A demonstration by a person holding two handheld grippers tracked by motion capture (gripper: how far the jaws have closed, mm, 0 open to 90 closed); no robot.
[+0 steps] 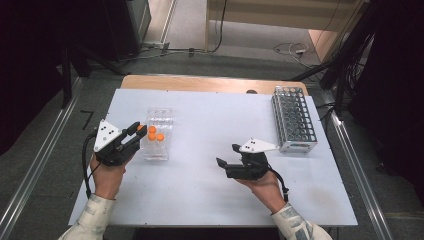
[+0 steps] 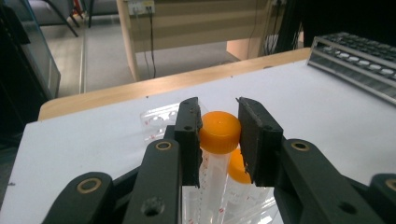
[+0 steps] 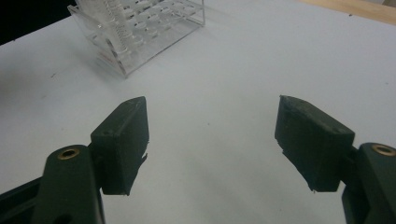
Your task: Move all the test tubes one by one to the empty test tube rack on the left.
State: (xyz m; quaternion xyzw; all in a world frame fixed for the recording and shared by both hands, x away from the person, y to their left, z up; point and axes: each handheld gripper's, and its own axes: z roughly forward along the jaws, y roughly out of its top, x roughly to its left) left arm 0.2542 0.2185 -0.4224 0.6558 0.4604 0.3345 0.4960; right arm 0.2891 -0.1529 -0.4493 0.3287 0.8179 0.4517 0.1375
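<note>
Several clear tubes with orange caps (image 1: 155,134) rest in a clear plastic holder (image 1: 161,117) at the left of the white table (image 1: 210,200). My left gripper (image 1: 141,131) is shut on the orange cap (image 2: 219,132) of one tube, its pads pressing on both sides of the cap (image 1: 140,127). That tube's clear body (image 2: 212,182) runs down between the jaws, and a second orange cap (image 2: 237,167) lies just behind it. My right gripper (image 1: 227,155) stands open near the middle of the table. In the right gripper view nothing is between its fingers (image 3: 212,135).
A grey rack with several rows of holes (image 1: 293,120) stands at the table's right side, also seen far right (image 2: 359,53). Part of a clear holder (image 3: 140,28) shows ahead of the right gripper. Bare wood (image 1: 200,82) runs along the table's far edge.
</note>
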